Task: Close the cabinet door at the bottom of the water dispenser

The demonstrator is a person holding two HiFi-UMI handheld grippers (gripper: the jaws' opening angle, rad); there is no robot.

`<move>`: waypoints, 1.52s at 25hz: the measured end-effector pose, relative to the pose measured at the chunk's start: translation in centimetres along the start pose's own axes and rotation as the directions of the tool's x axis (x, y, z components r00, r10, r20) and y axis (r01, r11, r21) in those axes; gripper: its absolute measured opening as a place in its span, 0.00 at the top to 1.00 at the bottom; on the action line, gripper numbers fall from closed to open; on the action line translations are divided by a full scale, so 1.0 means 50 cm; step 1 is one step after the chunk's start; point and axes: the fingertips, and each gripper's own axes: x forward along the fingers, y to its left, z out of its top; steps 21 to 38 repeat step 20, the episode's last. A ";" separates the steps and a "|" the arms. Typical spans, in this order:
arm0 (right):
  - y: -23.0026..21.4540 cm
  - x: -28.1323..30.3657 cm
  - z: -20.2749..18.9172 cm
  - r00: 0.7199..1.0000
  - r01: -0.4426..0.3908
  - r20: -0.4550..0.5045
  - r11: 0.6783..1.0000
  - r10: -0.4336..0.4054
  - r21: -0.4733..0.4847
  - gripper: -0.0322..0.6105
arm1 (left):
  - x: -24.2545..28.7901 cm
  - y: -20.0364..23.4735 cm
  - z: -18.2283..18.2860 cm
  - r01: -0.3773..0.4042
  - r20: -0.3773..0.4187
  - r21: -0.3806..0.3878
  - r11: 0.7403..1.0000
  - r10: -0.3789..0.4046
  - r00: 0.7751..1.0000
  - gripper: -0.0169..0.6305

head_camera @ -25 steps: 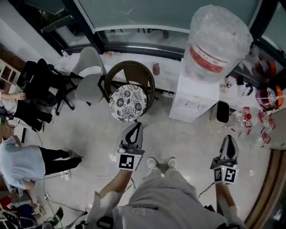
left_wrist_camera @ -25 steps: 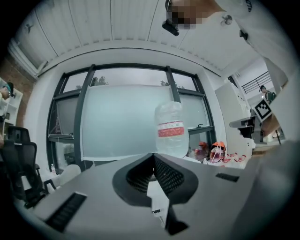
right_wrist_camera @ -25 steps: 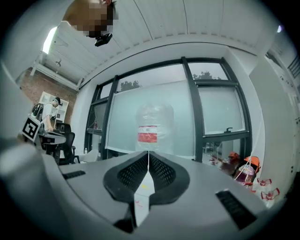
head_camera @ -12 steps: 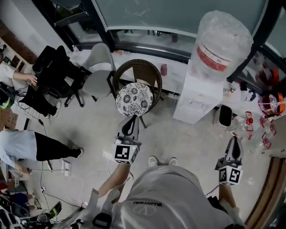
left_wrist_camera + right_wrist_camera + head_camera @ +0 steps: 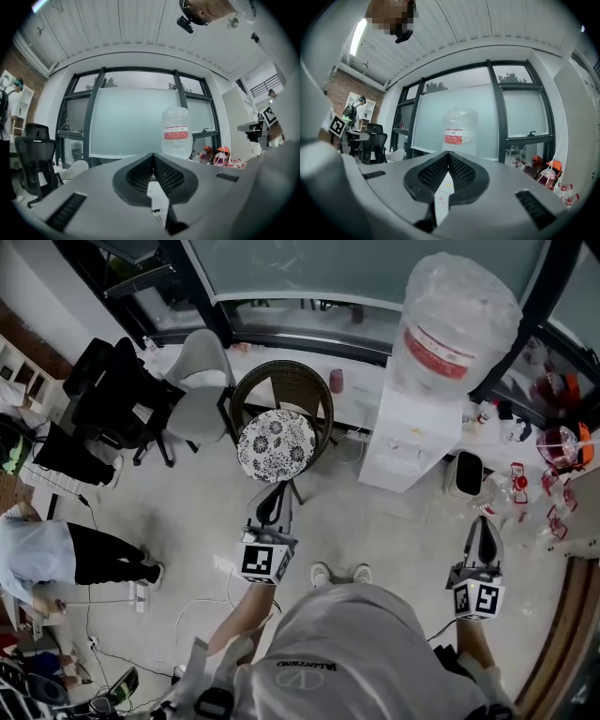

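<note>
Down by the person's shoes (image 5: 339,574), the left gripper (image 5: 278,495) and right gripper (image 5: 482,524) both have their jaws squeezed together with nothing in them. Further out, well clear of both, sits the white water dispenser (image 5: 401,442) with a bottle (image 5: 457,320) on top and a wicker chair (image 5: 292,390) beside it. Can't really make out its bottom cabinet door.

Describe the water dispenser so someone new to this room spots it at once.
Start at the big dark-framed window wall along the far side of the room. Standing in front of it, right of the round brown wicker chair, is the tall white box-shaped water dispenser. Only it carries a large clear water bottle with a red label on top.
</note>
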 end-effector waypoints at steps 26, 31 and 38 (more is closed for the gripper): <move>-0.002 -0.002 0.005 1.000 0.015 -0.001 0.999 -0.015 0.033 0.93 | 0.015 -0.068 0.014 0.065 0.015 0.002 0.998 -0.065 0.998 0.96; -0.002 -0.002 0.005 1.000 0.015 -0.001 0.999 -0.015 0.033 0.93 | 0.015 -0.068 0.014 0.065 0.015 0.002 0.998 -0.065 0.998 0.96; -0.002 -0.002 0.005 1.000 0.015 -0.001 0.999 -0.015 0.033 0.93 | 0.015 -0.068 0.014 0.065 0.015 0.002 0.998 -0.065 0.998 0.96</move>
